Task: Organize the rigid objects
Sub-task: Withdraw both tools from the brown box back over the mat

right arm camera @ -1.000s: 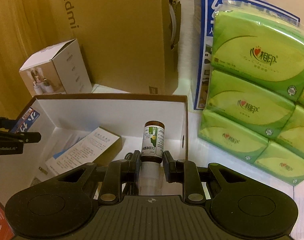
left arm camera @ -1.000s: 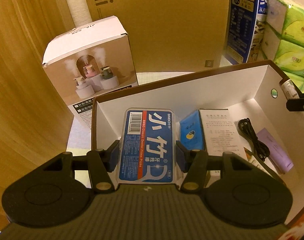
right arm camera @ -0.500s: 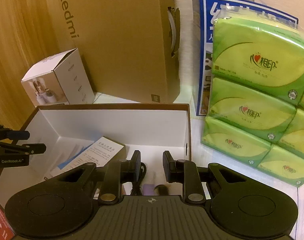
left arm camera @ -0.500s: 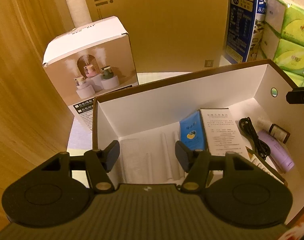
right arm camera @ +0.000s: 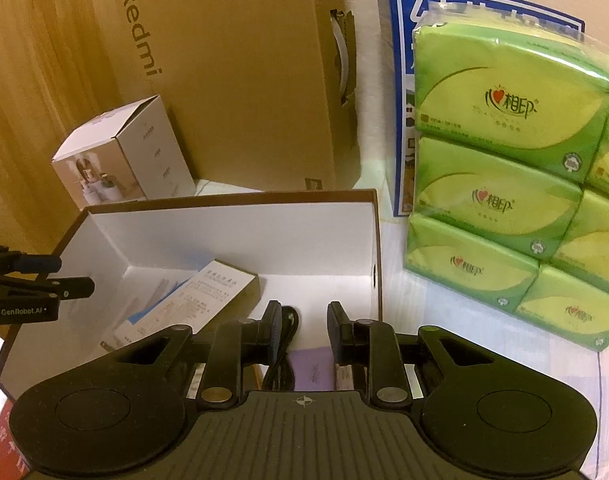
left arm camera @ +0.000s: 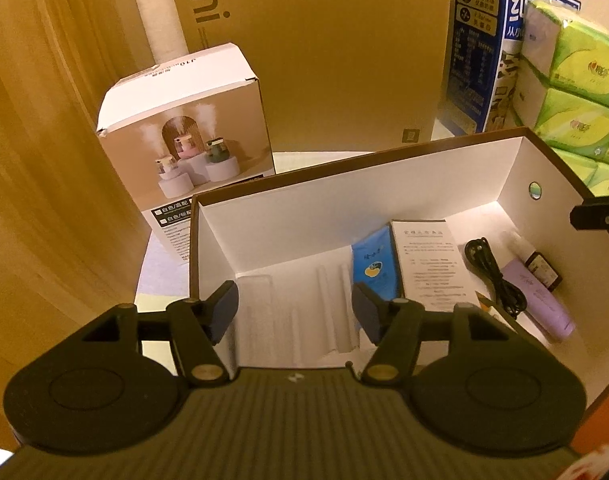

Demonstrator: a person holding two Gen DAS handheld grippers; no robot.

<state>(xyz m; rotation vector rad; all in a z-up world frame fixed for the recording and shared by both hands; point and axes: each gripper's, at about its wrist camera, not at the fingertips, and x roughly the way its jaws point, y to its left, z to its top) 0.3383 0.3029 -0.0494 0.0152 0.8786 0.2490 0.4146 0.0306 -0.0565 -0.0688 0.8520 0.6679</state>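
Cardboard box [left arm camera: 344, 196], matte white inside; left gripper [left arm camera: 294, 308] opening, empty.

Both grippers' jaws opening, empty

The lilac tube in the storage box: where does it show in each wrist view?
Left wrist: lilac tube at right, on the box floor beside the black cable.
Right wrist: lilac tube at bottom centre, partly hidden behind the hand-held gripper.
Shared landmark: the white leaflet.

One open box [left arm camera: 384, 168], two grippers [left arm camera: 294, 308] [right arm camera: 302, 326] – one cable [left arm camera: 492, 272], one purple tube [left arm camera: 544, 304], approx. six tissue pks [right arm camera: 504, 168].
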